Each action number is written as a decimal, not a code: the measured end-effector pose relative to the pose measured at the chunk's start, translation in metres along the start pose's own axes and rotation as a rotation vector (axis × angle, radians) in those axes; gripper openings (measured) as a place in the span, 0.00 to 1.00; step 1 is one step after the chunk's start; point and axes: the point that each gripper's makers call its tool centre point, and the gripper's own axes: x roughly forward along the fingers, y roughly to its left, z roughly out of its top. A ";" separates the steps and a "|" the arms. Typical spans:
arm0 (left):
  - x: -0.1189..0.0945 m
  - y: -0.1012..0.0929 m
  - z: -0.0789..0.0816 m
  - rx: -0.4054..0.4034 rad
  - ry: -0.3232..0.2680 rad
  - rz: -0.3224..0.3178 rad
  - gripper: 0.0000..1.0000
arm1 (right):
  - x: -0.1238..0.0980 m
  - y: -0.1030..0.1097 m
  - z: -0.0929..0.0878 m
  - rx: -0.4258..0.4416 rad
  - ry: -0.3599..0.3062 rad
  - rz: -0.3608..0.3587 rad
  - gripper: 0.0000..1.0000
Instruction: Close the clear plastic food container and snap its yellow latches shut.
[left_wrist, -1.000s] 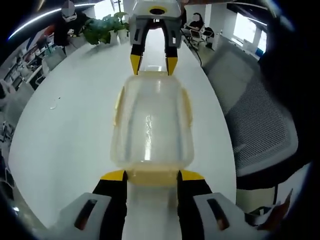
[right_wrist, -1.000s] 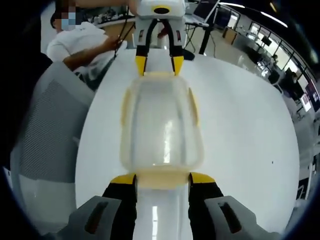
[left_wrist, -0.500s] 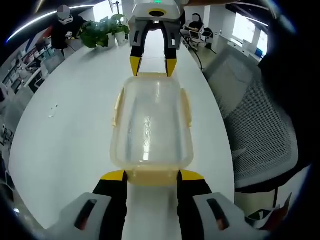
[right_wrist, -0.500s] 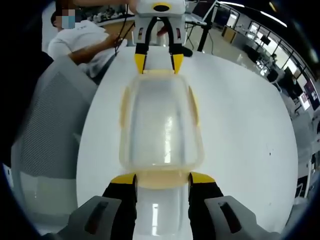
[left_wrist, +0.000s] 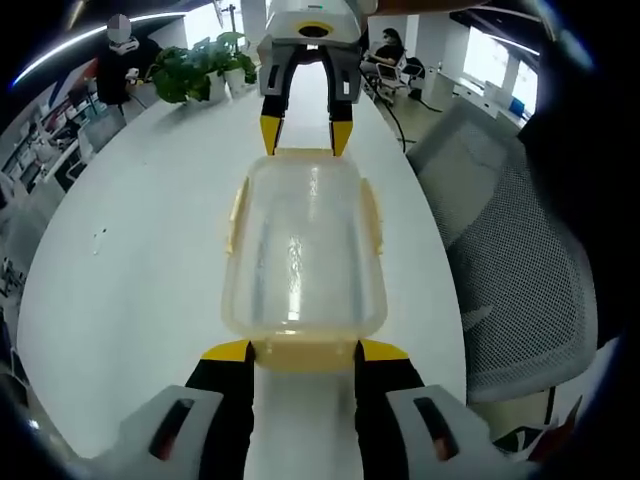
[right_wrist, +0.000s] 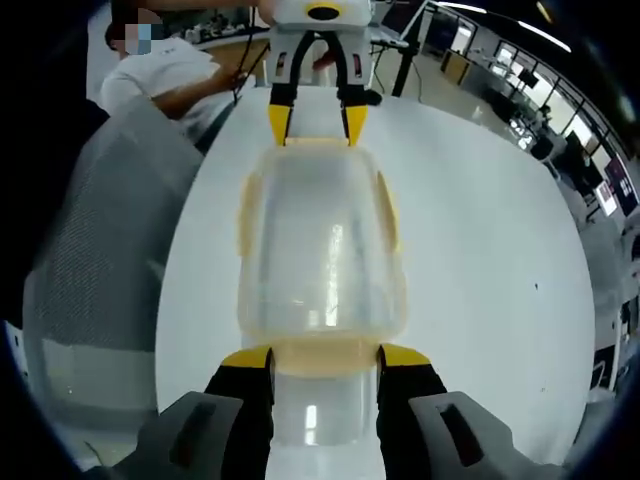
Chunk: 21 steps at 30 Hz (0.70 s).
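Container (left_wrist: 303, 250) looks light, stiff, slick; left claw (left_wrist: 303, 352) and right claw (right_wrist: 325, 358) each straddle an end latch, jaws spread, best pressed there.

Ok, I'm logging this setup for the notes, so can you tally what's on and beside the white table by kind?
Clear plastic food container with yellow latches: 1
Two-jaw grippers with yellow tips: 2, the left gripper at one end and the right gripper at the other
Grey mesh office chair: 1
Green potted plants: 1 cluster, too small to count apart
White table: 1
Total: 6
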 end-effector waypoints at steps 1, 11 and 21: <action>0.001 0.000 0.002 0.001 0.000 0.001 0.38 | -0.001 0.000 -0.002 0.000 0.001 0.000 0.39; 0.017 -0.002 0.024 0.009 0.000 0.002 0.38 | -0.012 0.003 -0.027 0.008 0.006 -0.008 0.39; 0.032 -0.006 0.044 0.009 -0.009 0.004 0.38 | -0.022 0.007 -0.050 0.007 0.024 -0.013 0.39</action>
